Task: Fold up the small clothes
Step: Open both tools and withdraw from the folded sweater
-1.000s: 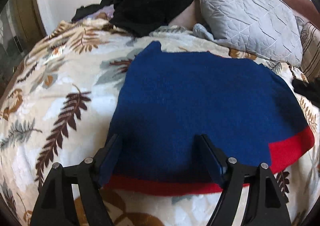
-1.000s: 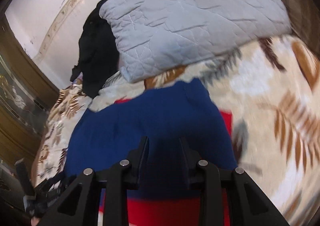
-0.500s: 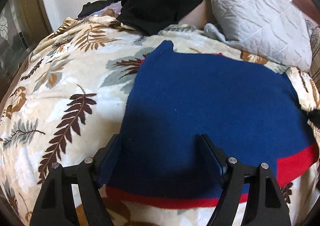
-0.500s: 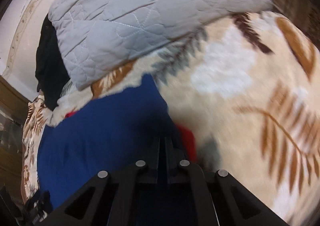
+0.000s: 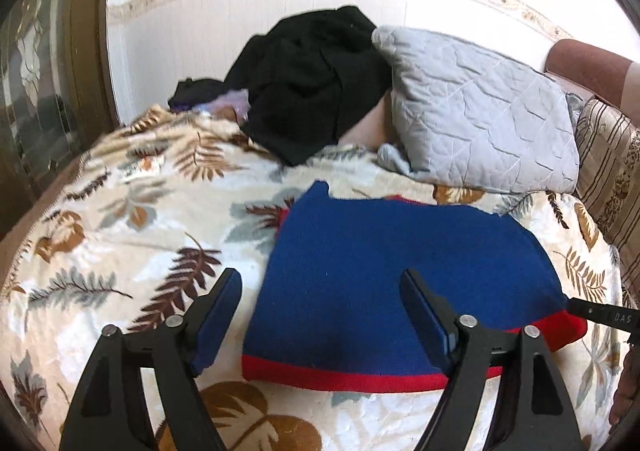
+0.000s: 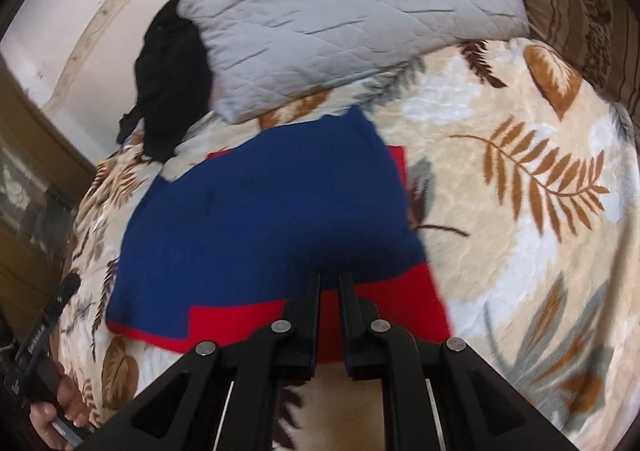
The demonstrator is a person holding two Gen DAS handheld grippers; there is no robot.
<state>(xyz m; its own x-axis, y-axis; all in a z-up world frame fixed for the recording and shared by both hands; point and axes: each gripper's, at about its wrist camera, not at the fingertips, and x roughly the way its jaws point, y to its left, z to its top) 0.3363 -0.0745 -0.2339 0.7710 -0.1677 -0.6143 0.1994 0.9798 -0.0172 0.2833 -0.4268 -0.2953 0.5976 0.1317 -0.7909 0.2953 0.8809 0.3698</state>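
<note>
A blue knit garment with red trim (image 5: 384,275) lies folded flat on the leaf-patterned blanket (image 5: 120,243); it also shows in the right wrist view (image 6: 264,219). My left gripper (image 5: 320,291) is open and empty, raised over the garment's near left edge. My right gripper (image 6: 329,287) has its jaws almost together with a narrow gap, just above the garment's near red band (image 6: 384,299). I cannot tell whether it pinches any fabric.
A grey quilted pillow (image 5: 480,119) and a heap of black clothes (image 5: 312,83) lie at the head of the bed by the wall. A striped cushion (image 5: 612,179) is at the right. A dark wooden frame (image 5: 52,91) stands at the left.
My left gripper has drawn back and lifted off the garment, staying open. My right gripper closed, then pulled back toward the near red band.
</note>
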